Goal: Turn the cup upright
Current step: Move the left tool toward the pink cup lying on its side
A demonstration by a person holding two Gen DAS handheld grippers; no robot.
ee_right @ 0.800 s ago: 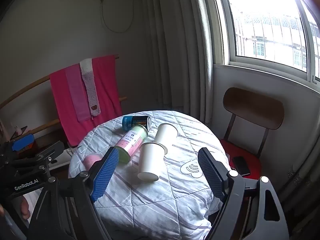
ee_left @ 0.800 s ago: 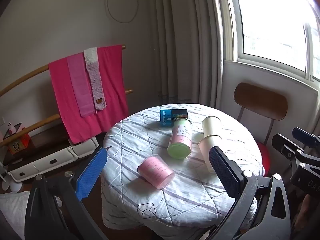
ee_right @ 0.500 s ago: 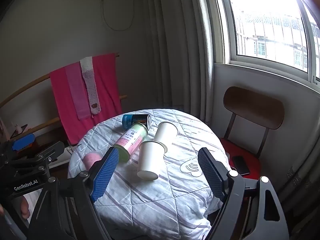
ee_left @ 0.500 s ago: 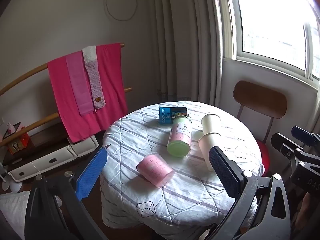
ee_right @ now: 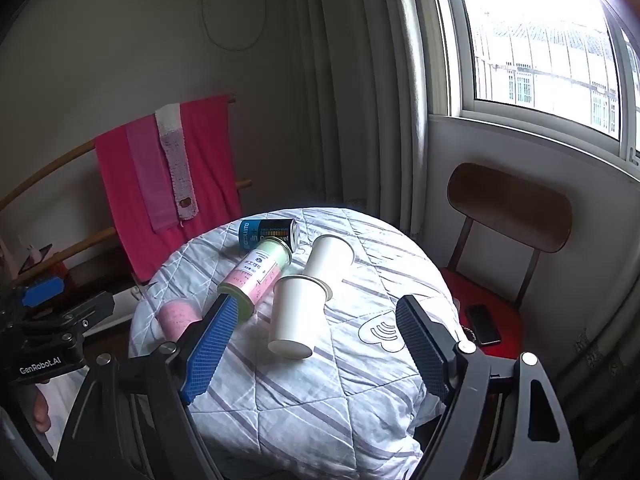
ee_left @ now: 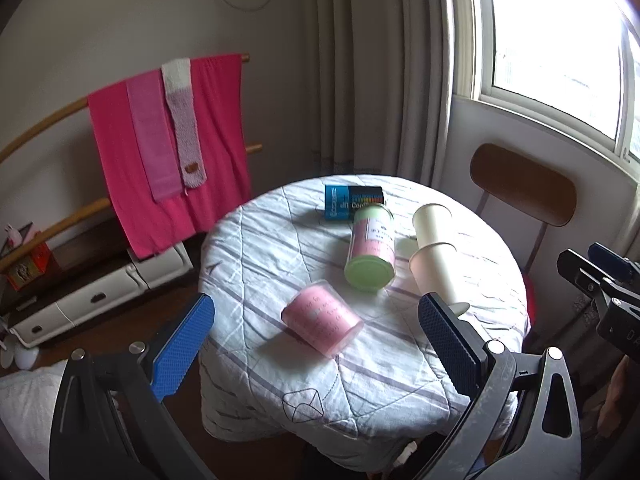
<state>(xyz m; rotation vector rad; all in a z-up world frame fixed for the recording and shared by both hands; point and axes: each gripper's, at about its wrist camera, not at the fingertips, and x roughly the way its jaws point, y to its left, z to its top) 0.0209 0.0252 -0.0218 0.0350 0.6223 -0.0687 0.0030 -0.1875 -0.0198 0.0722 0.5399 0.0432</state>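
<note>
Both claws released and empty: left gripper point(ee_left: 316, 340) and right gripper point(ee_right: 312, 344) hang short of the round table point(ee_right: 320, 408), jaws spread wide, touching nothing. 5 containers lie on their sides on the quilted cover: pink cup point(ee_left: 322, 322) nearest the left gripper, green-and-pink canister point(ee_left: 370, 254) mid-table, blue can point(ee_left: 352, 202) behind it, and 2 white paper cups point(ee_right: 296, 320) lying end to end on the right. Step in hand, by my reading: approach, no cup yet grasped. Which cup goes first is unclear; the pink one sits framed between the left fingers. Next move calls for closing in, straddling the cup's side wall, gripping gently, then rotating it onto its base.
</note>
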